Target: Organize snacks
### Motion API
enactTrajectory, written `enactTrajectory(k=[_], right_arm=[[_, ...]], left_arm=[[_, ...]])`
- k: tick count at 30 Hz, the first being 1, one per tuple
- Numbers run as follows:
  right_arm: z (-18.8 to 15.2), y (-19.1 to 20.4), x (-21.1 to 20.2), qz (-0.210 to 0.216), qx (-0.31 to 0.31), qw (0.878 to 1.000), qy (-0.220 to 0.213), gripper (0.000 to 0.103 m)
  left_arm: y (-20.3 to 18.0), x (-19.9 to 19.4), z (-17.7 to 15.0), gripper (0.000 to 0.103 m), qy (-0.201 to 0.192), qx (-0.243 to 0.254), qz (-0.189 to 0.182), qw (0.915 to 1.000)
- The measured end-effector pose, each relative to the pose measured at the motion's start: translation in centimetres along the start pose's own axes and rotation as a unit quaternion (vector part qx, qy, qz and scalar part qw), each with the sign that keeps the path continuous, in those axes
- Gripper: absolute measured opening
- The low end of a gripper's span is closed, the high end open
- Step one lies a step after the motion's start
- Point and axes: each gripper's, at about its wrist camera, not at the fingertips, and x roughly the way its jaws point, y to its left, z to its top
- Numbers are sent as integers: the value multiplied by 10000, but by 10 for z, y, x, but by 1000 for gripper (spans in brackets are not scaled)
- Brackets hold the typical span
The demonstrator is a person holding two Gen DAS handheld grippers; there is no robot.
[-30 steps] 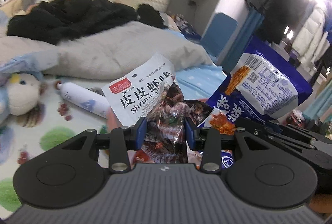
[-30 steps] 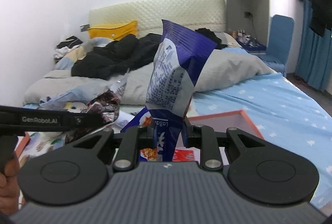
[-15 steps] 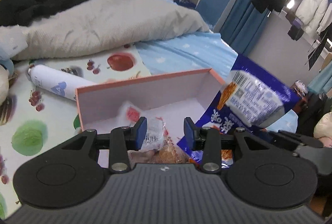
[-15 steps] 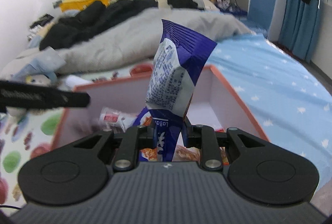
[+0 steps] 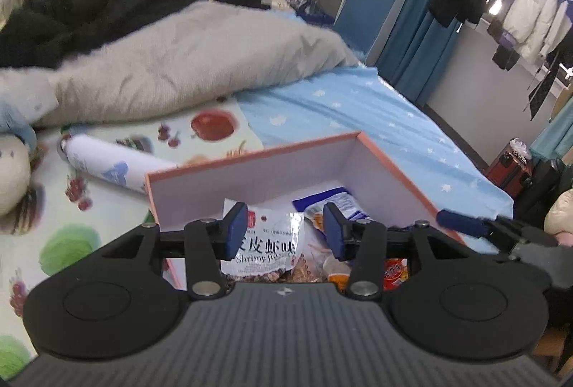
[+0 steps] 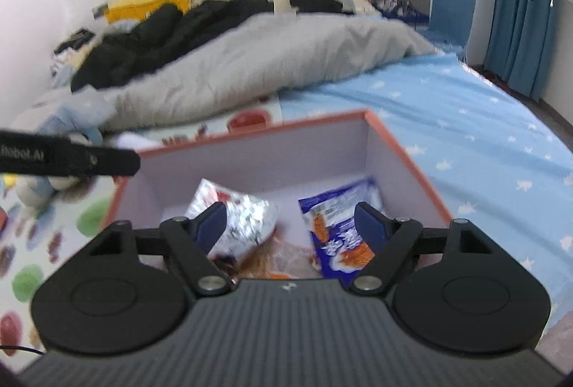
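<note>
Two snack bags now lie inside the pink-edged box [image 6: 401,150] on the bed [image 6: 465,122], one under each gripper. Ahead of and between the fingers of the left gripper [image 5: 284,231] sits the white shrimp-flavour bag [image 5: 272,243]; those fingers have just been opening and stand partly apart, the pads clear of the bag, gripping nothing. Further right, the right gripper [image 6: 292,224] has just been opening too, its fingers spread wide, and the blue bag [image 6: 340,229] lies on the box floor just inside its right finger, released. Loose orange wrappers [image 6: 283,258] fill the gap below both pairs of fingers. To finish this step well, I would lift both grippers straight up out of the box, fingers kept apart, so no pad snags foil and drags a bag over the rim.
</note>
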Motion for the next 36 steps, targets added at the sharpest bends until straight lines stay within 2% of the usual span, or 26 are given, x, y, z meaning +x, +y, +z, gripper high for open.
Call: enactTrajectory(k=[4, 7, 10, 12, 14, 17, 25, 32, 36], right_arm=[[18, 6, -36, 88, -33, 9991, -409, 80], [27, 13, -63, 122, -60, 9976, -680, 80], [30, 18, -84, 139, -37, 9959, -893, 80], [29, 21, -95, 145, -22, 9951, -976, 80], [27, 24, -106, 155, 12, 9945, -1038, 80], [23, 28, -121, 167, 30, 9933, -1145, 80], [3, 37, -143, 34, 188, 9926, -1196, 80], [-26, 40, -151, -18, 307, 9948, -970, 80], [-43, 38, -147, -203, 278, 9966, -748, 80]], left_arm=[[-3, -31, 7, 54, -177, 31, -80, 9998], [-9, -58, 10, 64, -408, 206, -53, 9989], [-15, -82, 9, 68, -598, 339, -47, 9976], [-19, -95, 8, 73, -662, 399, -16, 9970], [-21, -108, 4, 89, -739, 420, 15, 9964], [-22, -124, -4, 96, -800, 455, 63, 9957], [-19, -154, -29, 103, -882, 385, 164, 9952], [-18, -167, -51, 103, -815, 446, 172, 9955], [-15, -172, -64, 103, -788, 326, 316, 9959]])
